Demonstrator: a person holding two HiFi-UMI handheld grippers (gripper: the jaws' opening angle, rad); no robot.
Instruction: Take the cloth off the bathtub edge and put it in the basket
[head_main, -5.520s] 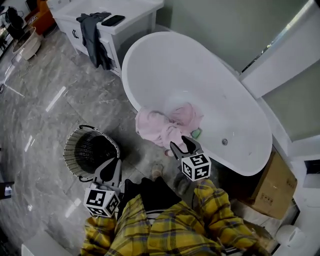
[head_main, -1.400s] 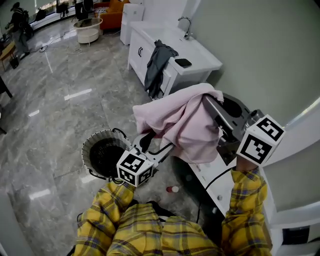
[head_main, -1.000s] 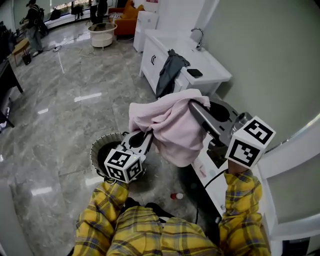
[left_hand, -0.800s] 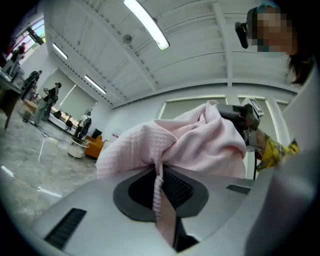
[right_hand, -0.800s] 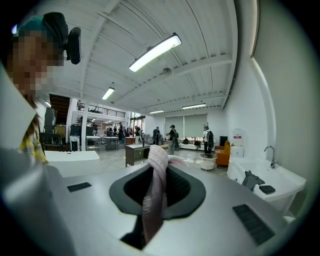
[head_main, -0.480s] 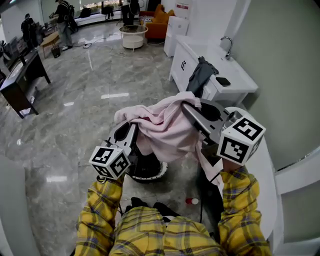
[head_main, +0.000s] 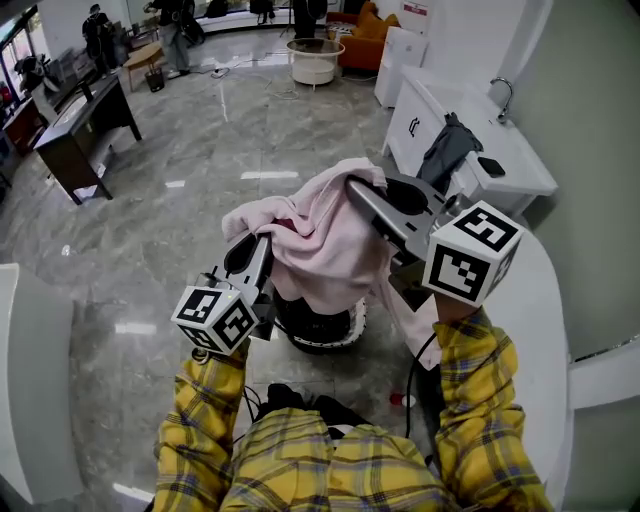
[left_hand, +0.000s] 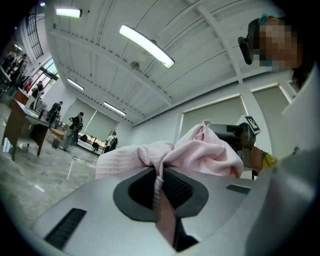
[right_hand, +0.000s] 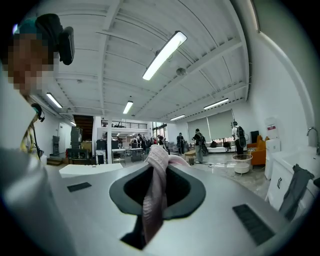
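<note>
Below cloth (head_main: 322, 238) | head view only: basket (head_main: 338, 334) | gripper views: cloth pinched

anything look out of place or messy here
Two small things. A dark grey garment hangs untidily over the edge of the white vanity, and a small red-and-white item lies loose on the floor by the bathtub. The pink cloth is simply held over the basket.

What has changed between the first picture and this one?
The pink waffle cloth left the edge of the white bathtub and now hangs over the dark woven basket. The left claw and right claw have each shut on a fold of it. Unchanged: the basket stands on the grey marble floor, the cloth not yet in it.
</note>
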